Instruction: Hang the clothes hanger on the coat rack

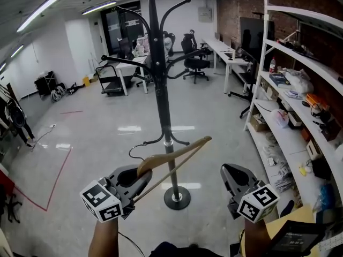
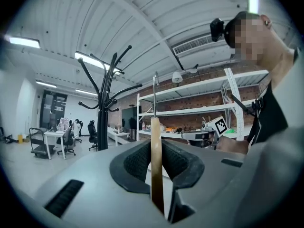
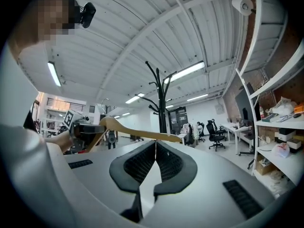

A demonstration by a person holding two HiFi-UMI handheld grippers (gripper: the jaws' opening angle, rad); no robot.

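1. Wooden, light-brown clothes hanger (image 1: 177, 153) with a thin metal hook was pinched at 1 end by the left gripper (image 1: 140, 174). Its far end pointed up and right towards the pole of the black metal coat rack (image 1: 159, 84).
2. In the left gripper view the wood stood edge-on between the ribbed pads, clamped from both sides, with the hook rising above it. This grip appeared chosen to leave the hook free for an arm of the rack.
3. The right gripper (image 1: 236, 175) was level beside the left one. Its jaws were pressed together at the tips with nothing between them, and it appeared to be in reserve.
4. The hanger was off the rack and touched no part of it. In the head view it lay across the lower pole, low against the curved arms at the top. The task was judged not yet done.
5. Bare grey floor (image 1: 102, 143) surrounded the round base (image 1: 177, 198) on all sides. White shelving (image 1: 266, 47) stood well apart at the right, and desks and chairs were far behind.
6. The nearest edges to watch were the rack's own arm tips.
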